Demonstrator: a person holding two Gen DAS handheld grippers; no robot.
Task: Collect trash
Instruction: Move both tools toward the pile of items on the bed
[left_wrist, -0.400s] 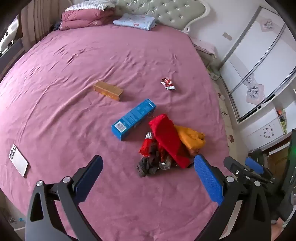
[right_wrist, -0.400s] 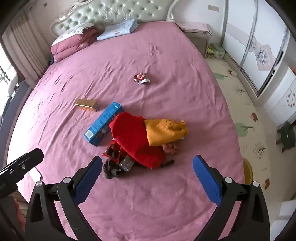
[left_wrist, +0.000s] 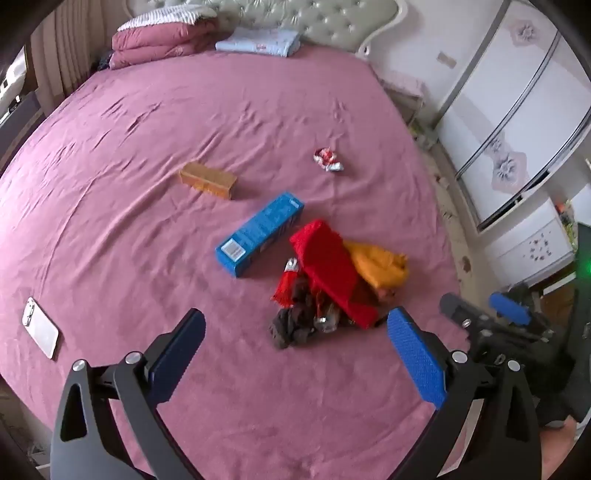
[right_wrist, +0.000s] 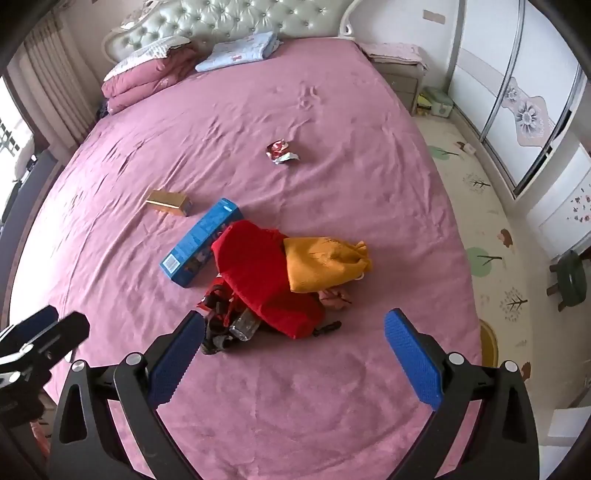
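On the pink bed (left_wrist: 147, 147) lie a blue carton (left_wrist: 260, 234) (right_wrist: 201, 242), a small gold-brown box (left_wrist: 207, 180) (right_wrist: 169, 202) and a crumpled red-and-silver wrapper (left_wrist: 327, 160) (right_wrist: 281, 151). A heap of red cloth (left_wrist: 330, 271) (right_wrist: 264, 277), yellow cloth (left_wrist: 380, 264) (right_wrist: 325, 264) and dark bits with a red snack wrapper (left_wrist: 286, 286) lies nearer me. My left gripper (left_wrist: 295, 332) hovers open above the bed, short of the heap. My right gripper (right_wrist: 295, 332) is open too, just short of the heap, nothing between its fingers.
A white phone (left_wrist: 40, 326) lies at the bed's left edge. Folded pink quilts (left_wrist: 162, 40) and a light blue cloth (left_wrist: 258, 40) sit by the headboard. Right of the bed are a patterned floor mat (right_wrist: 480, 206), a wardrobe (right_wrist: 517, 92) and a small green stool (right_wrist: 570, 278).
Both views have shifted slightly; the heap sits a little closer to the right gripper's fingers. Both grippers stay open and nothing on the bed has moved.
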